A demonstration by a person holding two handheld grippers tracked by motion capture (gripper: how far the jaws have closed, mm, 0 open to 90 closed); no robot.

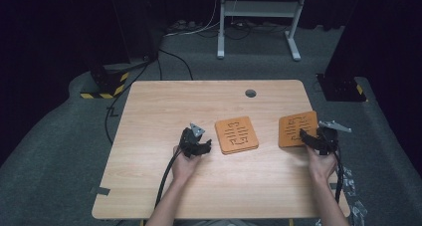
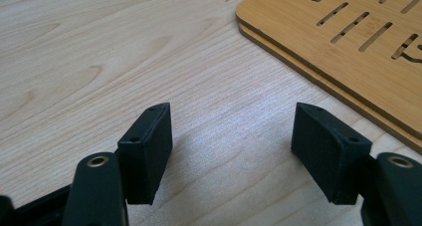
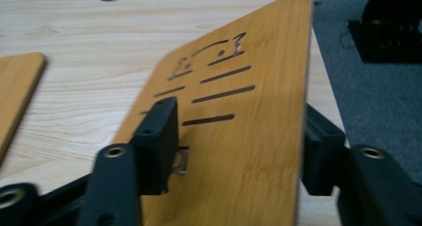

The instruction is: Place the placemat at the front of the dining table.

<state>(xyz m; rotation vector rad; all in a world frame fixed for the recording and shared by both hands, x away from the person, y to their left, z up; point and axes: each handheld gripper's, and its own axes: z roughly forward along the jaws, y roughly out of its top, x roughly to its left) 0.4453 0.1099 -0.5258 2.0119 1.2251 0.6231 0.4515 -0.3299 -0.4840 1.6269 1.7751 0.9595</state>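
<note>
**One Board Left Out by the Edge**

Found the right claw [image 1: 304,136] opened wide, with the orange board [image 1: 297,124] between its two black jaws. Saw no squeezing on it, so let go, not grasping. Spotted that board near the right edge of the table [image 1: 199,101], tipped a little in the right gripper view. Saw the left claw [image 1: 204,145] wide open too, holding nothing, just beside the stack of two boards [image 1: 237,134] near the middle. Guessed at a piling-up job: two boards piled already, one apart from them and not yet added.
</note>
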